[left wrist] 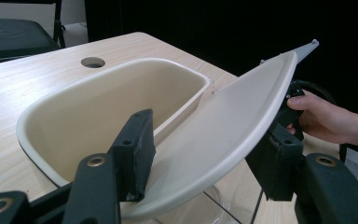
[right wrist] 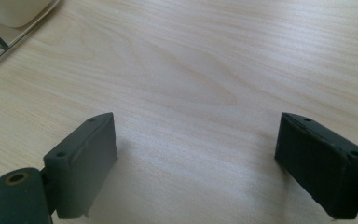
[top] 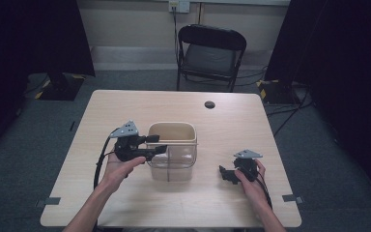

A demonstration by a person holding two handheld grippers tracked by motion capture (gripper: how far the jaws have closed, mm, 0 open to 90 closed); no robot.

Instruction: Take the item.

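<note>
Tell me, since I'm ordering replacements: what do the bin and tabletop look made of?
The bin: cream plastic, apparently, smooth with a soft sheen and moulded rounded rim; its lower body looks clear. The tabletop: pale wood-grain surface, matte, possibly laminate.

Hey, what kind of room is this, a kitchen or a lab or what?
Probably a lab or recording room, not a kitchen: a bare wooden table on grey carpet, black curtains along the sides, a folding chair, and cables on the floor.

My table (top: 125, 203) is pale wood with a round hole (top: 209, 104) at the far edge — a beige bin (top: 172, 133) stands mid-table.
</note>
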